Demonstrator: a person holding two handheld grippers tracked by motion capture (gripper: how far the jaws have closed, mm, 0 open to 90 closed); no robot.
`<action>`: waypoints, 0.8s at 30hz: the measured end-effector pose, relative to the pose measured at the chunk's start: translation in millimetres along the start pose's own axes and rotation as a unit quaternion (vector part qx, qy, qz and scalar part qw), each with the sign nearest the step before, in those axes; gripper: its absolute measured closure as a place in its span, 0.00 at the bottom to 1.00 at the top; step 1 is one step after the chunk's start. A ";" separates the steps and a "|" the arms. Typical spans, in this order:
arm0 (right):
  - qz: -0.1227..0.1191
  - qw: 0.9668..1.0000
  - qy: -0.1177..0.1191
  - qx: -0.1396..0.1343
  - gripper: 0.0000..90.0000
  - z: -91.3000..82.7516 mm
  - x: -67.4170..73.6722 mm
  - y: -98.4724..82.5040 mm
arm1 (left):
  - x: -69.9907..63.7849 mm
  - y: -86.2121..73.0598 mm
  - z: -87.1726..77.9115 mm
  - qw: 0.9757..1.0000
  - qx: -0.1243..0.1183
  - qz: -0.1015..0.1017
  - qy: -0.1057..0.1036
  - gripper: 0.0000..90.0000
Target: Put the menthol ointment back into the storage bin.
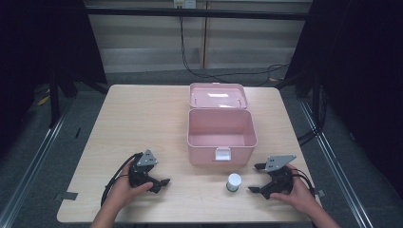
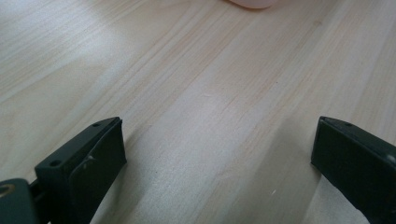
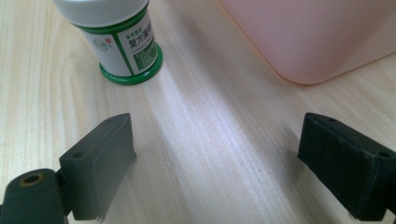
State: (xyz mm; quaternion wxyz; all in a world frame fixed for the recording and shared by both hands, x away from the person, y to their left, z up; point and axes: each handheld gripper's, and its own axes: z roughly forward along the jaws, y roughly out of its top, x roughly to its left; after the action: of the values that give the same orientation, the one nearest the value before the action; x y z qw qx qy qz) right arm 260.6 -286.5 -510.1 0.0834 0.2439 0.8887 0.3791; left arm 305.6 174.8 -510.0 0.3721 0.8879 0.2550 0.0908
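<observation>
The right gripper (image 1: pixel 257 179), jaws wide and empty, should square up on the bottle (image 1: pixel 233 182) just ahead, gripping below its cap.

Soft overhead light brightens the pale wooden table (image 1: pixel 142 123) while the surroundings stay dark. Pale glare streaks the grain ahead of both jaws; the jaws themselves look blurred.

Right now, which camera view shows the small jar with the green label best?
The right gripper view: the jar stands upright and close, with white cap, green label and base ring clear, ahead of the open right hand-held gripper. The high view shows it small, in front of the pink box.
</observation>
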 end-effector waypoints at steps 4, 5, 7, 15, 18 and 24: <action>0.014 0.999 -0.016 0.046 0.13 -0.1 3.6 10.8 | 0.0 0.0 0.0 1.000 0.000 0.000 0.000 0.03; 0.021 0.996 -0.019 0.079 0.16 0.0 6.6 18.7 | 0.0 0.0 -0.1 1.000 0.001 0.000 0.000 0.03; 0.021 0.994 -0.017 0.107 0.18 0.7 10.2 25.6 | 0.0 0.0 0.0 1.000 0.000 0.000 0.000 0.03; 0.033 0.986 0.006 0.163 0.26 -2.3 15.8 39.9 | 0.0 0.0 -0.1 1.000 0.000 0.000 0.000 0.03; 0.022 0.983 0.015 0.184 0.27 -4.2 16.0 49.3 | -0.1 0.0 0.0 1.000 -0.001 0.000 0.000 0.03; 0.008 0.976 0.018 0.216 0.28 -6.8 21.0 64.7 | -0.1 0.0 0.0 1.000 0.000 0.000 0.000 0.03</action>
State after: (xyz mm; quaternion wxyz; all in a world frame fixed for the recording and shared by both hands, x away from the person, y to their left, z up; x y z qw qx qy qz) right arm 264.0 -241.9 -458.4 0.0093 0.2565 0.9491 0.1828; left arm 305.6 174.7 -510.0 0.3725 0.8876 0.2552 0.0909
